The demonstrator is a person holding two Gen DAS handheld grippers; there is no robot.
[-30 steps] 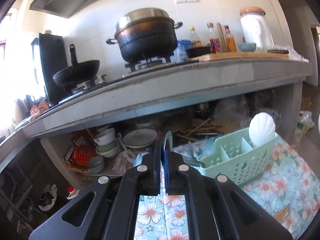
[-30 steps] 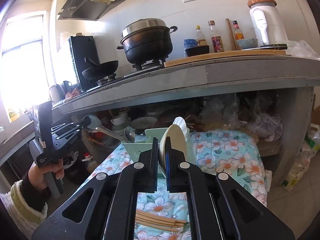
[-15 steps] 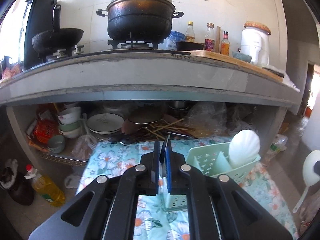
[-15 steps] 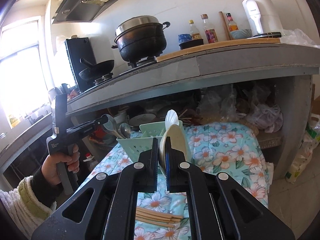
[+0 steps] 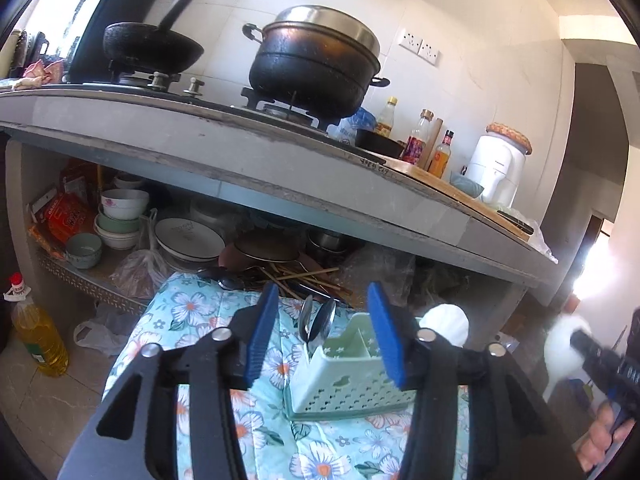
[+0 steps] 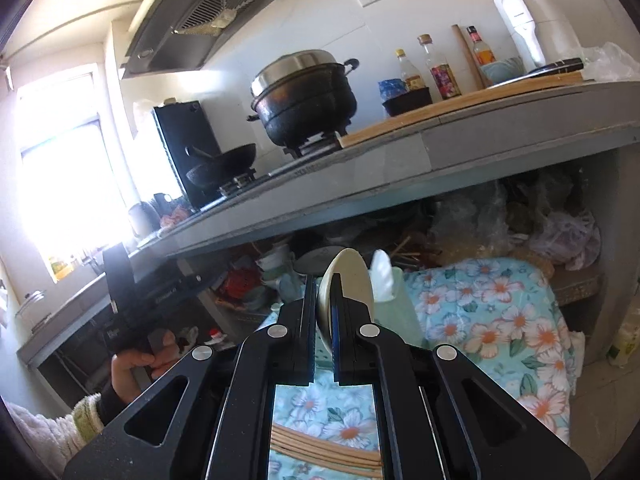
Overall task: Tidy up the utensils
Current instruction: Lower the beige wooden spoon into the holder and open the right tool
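The right gripper (image 6: 322, 322) is clenched on a cream spoon (image 6: 347, 284), light, stiff and probably slippery, best held at the bowl's edge, near the green basket (image 5: 347, 376), while the left gripper (image 5: 323, 336) stands released above it.

Left gripper (image 5: 326, 338) fingers (image 5: 260, 340) opened, apparently releasing spoon (image 5: 320, 322).
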